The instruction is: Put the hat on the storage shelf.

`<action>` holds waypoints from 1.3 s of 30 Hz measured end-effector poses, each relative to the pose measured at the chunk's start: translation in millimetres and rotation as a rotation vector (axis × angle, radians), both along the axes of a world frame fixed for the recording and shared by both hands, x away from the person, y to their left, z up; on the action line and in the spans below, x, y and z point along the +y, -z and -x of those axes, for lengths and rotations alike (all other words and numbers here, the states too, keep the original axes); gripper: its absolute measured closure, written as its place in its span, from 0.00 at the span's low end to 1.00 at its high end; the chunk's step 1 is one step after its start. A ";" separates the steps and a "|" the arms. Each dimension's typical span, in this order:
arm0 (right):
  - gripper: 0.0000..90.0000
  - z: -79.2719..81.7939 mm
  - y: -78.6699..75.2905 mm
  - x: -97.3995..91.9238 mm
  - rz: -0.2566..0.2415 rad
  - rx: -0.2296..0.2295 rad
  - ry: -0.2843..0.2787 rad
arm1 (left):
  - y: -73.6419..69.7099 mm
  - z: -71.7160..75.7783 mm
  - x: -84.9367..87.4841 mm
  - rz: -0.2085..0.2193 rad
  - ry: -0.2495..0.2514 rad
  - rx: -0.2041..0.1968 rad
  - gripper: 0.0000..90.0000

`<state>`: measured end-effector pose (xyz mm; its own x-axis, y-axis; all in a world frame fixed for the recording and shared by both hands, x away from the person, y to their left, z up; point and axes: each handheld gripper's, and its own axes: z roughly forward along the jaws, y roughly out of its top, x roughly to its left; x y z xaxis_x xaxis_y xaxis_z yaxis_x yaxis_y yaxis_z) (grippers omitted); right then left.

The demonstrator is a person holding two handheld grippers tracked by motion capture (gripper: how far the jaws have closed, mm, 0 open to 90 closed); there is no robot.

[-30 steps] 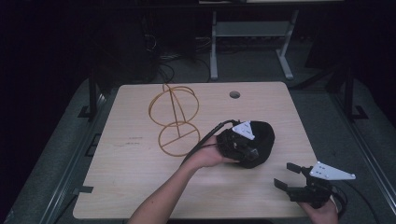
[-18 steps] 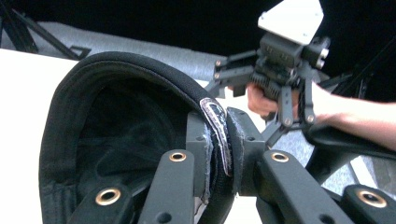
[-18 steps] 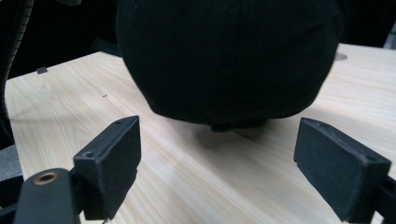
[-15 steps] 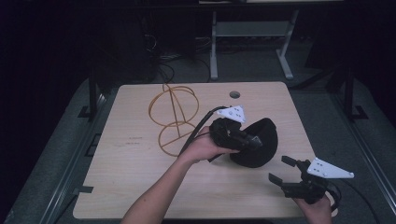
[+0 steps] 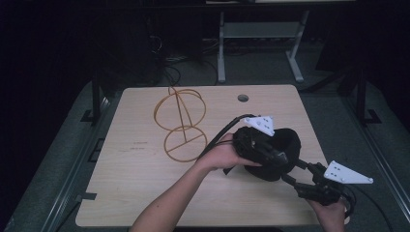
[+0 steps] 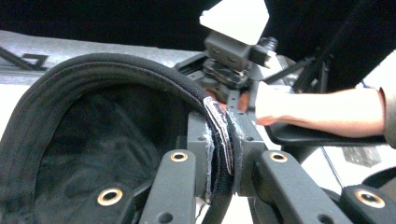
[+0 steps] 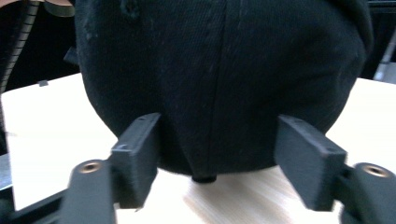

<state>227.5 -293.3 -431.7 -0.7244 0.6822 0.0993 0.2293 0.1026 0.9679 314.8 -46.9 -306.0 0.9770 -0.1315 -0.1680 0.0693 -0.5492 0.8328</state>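
Note:
A black cap [image 5: 289,141] is held up off the wooden table [image 5: 135,183] at the right of centre. My left gripper [image 5: 276,157] is shut on its rim; in the left gripper view the jaws [image 6: 219,154] pinch the stitched edge [image 6: 116,70], with the dark lining to the left. My right gripper [image 5: 294,173] is open just below and right of the cap. In the right gripper view its two fingers [image 7: 135,154] stand wide apart on either side of the cap's crown [image 7: 224,84], close to it, with the crown button low between them.
A gold wire stand [image 5: 180,123] made of two rings and a rod stands left of centre on the table. A round cable hole [image 5: 242,98] lies near the far edge. Beyond the table are a dark floor, cables and a metal frame [image 5: 221,53].
The left gripper has tilted the cap and carried it slightly right and toward me. The right gripper has moved up and left, so its open jaws now flank the crown.

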 end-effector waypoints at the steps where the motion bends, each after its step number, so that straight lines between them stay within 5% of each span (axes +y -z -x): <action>1: 0.52 1.4 0.3 -2.4 -0.003 -0.008 -0.006 | -0.3 0.6 -2.1 -0.006 0.012 -0.003 0.90; 8: 0.89 7.5 -1.6 -4.0 -0.018 -0.041 -0.026 | -4.3 2.3 -2.6 -0.007 0.028 -0.014 0.90; 10: 0.92 8.6 -2.9 -2.7 -0.002 -0.045 -0.033 | -4.4 1.9 -1.7 -0.009 0.027 -0.013 0.90; 16: 0.94 11.6 -8.6 -2.8 0.025 -0.037 -0.029 | -3.8 -0.7 9.1 -0.004 -0.018 -0.029 0.87; 27: 0.95 13.5 -28.0 -11.0 0.046 -0.054 0.001 | -4.6 2.0 28.5 -0.037 -0.119 -0.115 0.63; 39: 0.95 2.6 -54.0 -22.6 0.114 -0.051 -0.024 | 7.9 6.8 82.3 -0.040 -0.241 -0.149 0.49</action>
<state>224.9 -315.9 -377.7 -0.7425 0.6697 -0.0154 0.1759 0.2172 0.9601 308.0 35.4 -313.9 0.9935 0.1117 -0.0211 0.0809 -0.5646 0.8214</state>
